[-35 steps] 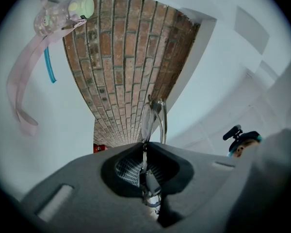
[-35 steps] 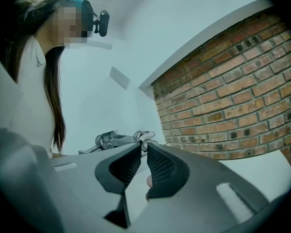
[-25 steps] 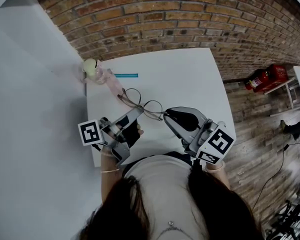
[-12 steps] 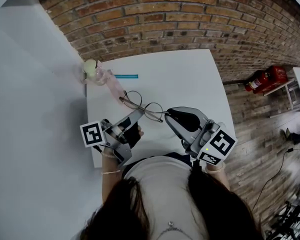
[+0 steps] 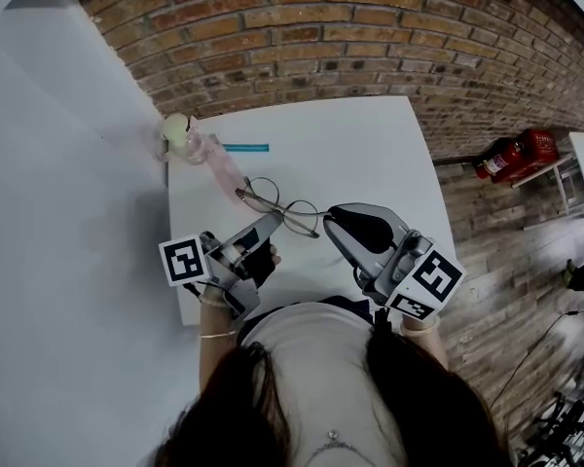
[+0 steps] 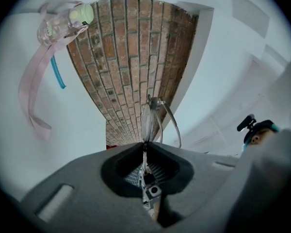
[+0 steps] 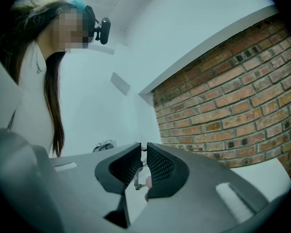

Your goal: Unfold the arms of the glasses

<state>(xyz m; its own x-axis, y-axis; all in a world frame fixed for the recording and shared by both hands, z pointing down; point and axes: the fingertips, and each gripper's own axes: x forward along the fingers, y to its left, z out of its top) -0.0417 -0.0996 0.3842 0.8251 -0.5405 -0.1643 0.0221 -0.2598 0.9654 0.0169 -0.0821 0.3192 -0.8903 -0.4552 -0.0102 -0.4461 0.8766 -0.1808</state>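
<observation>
Thin wire-framed glasses (image 5: 277, 205) hang above the white table (image 5: 370, 154), held between both grippers. My left gripper (image 5: 271, 221) is shut on the frame's near end; in the left gripper view the lenses (image 6: 149, 120) stand edge-on just past its jaws (image 6: 144, 148). My right gripper (image 5: 329, 215) is on the right side of the glasses, shut on the thin arm. In the right gripper view that arm's pinkish tip (image 7: 145, 181) shows below the nearly touching jaws (image 7: 143, 148).
A clear pouch with a green cap (image 5: 178, 134) and a pink strap (image 5: 221, 166) lies at the table's far left corner, beside a blue strip (image 5: 245, 148). A brick wall (image 5: 302, 37) stands behind the table. Red extinguishers (image 5: 514, 152) sit on the floor at right.
Both grippers and the glasses have drifted slightly right and away from me. Both grips are unchanged.
</observation>
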